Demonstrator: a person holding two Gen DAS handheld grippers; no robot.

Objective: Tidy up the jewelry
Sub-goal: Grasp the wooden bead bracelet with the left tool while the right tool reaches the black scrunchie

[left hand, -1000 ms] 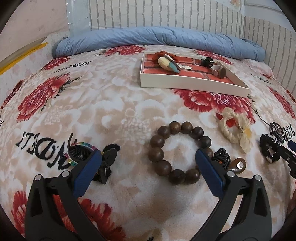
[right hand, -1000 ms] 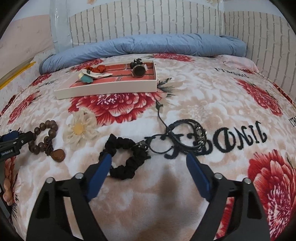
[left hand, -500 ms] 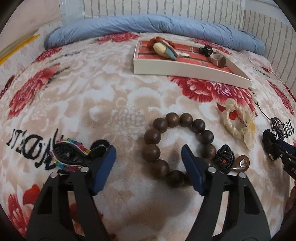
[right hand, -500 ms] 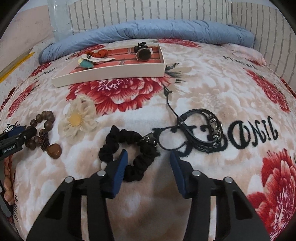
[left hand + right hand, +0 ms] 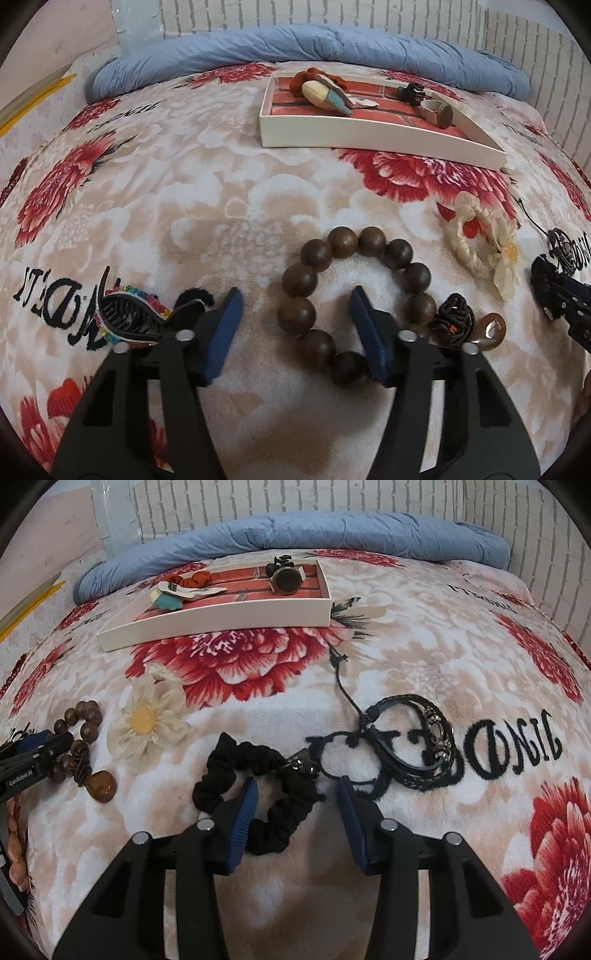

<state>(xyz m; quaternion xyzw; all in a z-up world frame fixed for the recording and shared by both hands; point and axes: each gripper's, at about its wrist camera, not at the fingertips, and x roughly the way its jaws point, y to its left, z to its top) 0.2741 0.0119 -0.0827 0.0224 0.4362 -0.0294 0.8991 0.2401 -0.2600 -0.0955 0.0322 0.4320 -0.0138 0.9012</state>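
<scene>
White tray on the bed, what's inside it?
The white tray holds a round watch, a black clip, an orange scrunchie and pale pieces; anything underneath those is hidden.

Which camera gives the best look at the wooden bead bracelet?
The left wrist view. There the bead bracelet lies close and near centre, almost the whole ring visible, with only its near side partly behind a finger. The right wrist view shows it small at the left edge, partly hidden by the left gripper.
</scene>
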